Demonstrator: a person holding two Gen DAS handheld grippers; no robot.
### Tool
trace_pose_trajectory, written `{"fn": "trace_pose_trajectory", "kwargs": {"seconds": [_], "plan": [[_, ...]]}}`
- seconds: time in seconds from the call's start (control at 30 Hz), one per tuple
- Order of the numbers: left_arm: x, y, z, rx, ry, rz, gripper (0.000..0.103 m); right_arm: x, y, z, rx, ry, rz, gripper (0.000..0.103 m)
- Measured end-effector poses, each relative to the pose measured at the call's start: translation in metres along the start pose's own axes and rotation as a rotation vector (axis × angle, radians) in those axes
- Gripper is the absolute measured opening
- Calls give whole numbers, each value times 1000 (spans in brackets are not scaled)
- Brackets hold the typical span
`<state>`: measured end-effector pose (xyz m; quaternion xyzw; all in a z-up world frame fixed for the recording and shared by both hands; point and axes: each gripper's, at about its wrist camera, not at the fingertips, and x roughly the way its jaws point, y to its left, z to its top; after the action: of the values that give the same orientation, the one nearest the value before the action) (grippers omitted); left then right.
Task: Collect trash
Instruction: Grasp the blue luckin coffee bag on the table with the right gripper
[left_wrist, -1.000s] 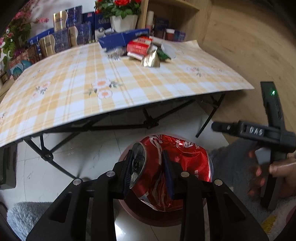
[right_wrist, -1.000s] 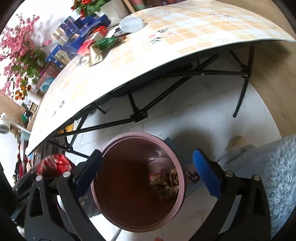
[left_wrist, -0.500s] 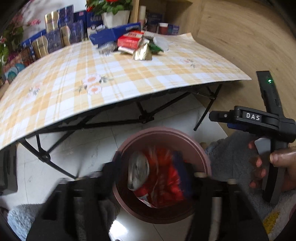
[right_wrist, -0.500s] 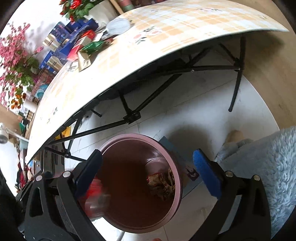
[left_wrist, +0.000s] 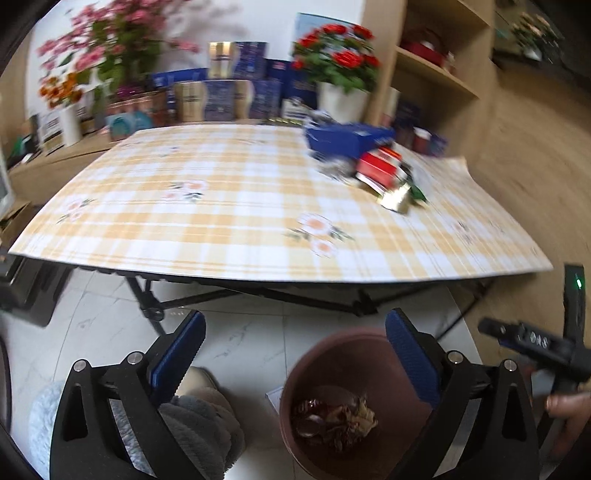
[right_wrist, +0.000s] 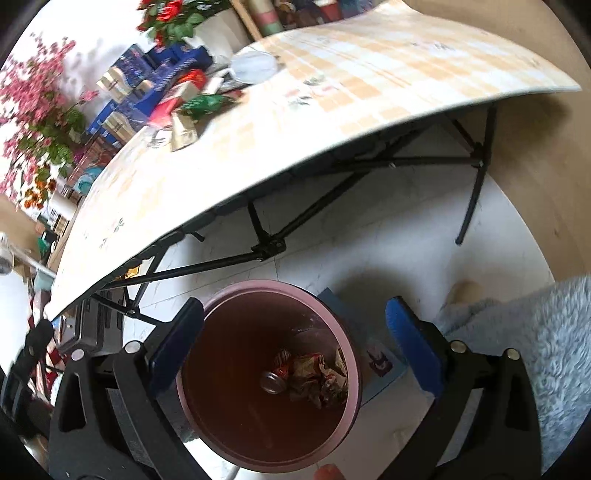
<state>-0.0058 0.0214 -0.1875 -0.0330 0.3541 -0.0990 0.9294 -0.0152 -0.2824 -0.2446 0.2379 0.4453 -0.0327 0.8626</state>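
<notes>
Red can (right_wrist: 275, 378) lying inside the pink bin (right_wrist: 354, 373), touching crumpled wrappers (right_wrist: 317, 373).
Left hand-held gripper (left_wrist: 293, 350) just been opening, released, nothing between; right hand-held gripper (right_wrist: 295, 339) also spread wide, empty, above bin. More litter (left_wrist: 388, 173) on counter (left_wrist: 221, 206).

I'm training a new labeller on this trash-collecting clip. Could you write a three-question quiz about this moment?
1. True or false: the left gripper grips the crushed red can.
2. Where does the can lie? A) tablecloth B) floor C) inside the pink bin
3. Name one piece of trash left on the table.

Key: 1. False; its jaws have just been opening, nothing between them. 2. C. 3. The gold foil wrapper.
</notes>
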Motion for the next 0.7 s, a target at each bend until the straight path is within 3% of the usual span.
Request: {"fn": "trace_pose_trajectory", "kwargs": {"seconds": [0.37, 0.57, 0.7], "plan": [[4, 8, 2, -33, -2, 17, 96, -14, 29, 5, -165, -100, 36, 97], [3, 14, 16, -51, -11, 42, 96, -15, 31, 21, -151, -111, 37, 97], [2, 28, 41, -131, -15, 33, 96, -16, 33, 49, -143, -105, 56, 97]]}}
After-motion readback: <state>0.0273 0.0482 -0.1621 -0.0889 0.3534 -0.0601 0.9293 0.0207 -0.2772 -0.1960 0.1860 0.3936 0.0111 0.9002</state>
